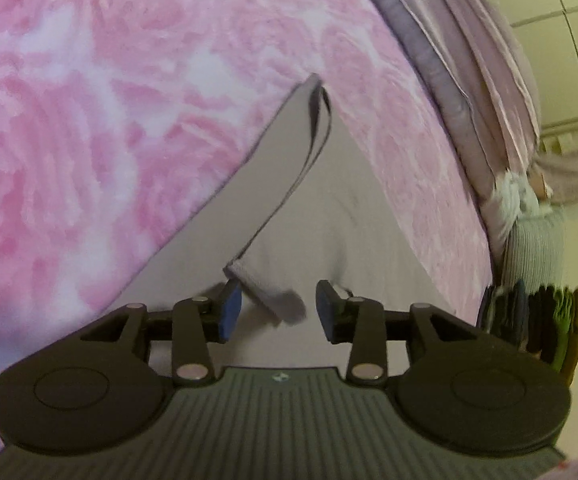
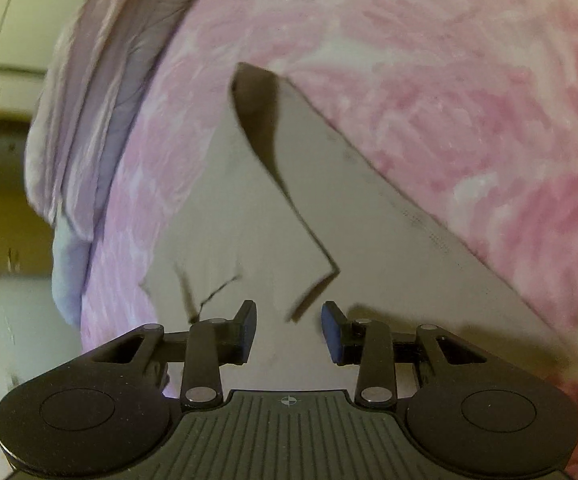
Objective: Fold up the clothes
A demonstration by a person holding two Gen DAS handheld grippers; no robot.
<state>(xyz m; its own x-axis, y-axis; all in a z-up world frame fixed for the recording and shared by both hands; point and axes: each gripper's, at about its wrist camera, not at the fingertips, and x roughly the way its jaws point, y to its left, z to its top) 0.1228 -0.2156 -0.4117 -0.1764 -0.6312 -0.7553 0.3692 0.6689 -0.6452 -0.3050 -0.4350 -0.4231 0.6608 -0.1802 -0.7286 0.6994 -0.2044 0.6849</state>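
**Grey garment loose on the pink bed**

Blue-padded, my left tool (image 1: 279,309) and right tool (image 2: 289,330) both stand apart, clamping nothing. At 12 o'clock the grey garment (image 1: 321,232) lies folded on the rose-patterned bedspread (image 1: 109,100); its corner lies between my left pads, unpressed.

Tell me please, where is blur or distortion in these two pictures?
Left wrist view: the strap end between the open left tool pads is smeared; fisheye bends the pink bedspread. Right wrist view: the folded garment edge is softly blurred, with a dark shadow.
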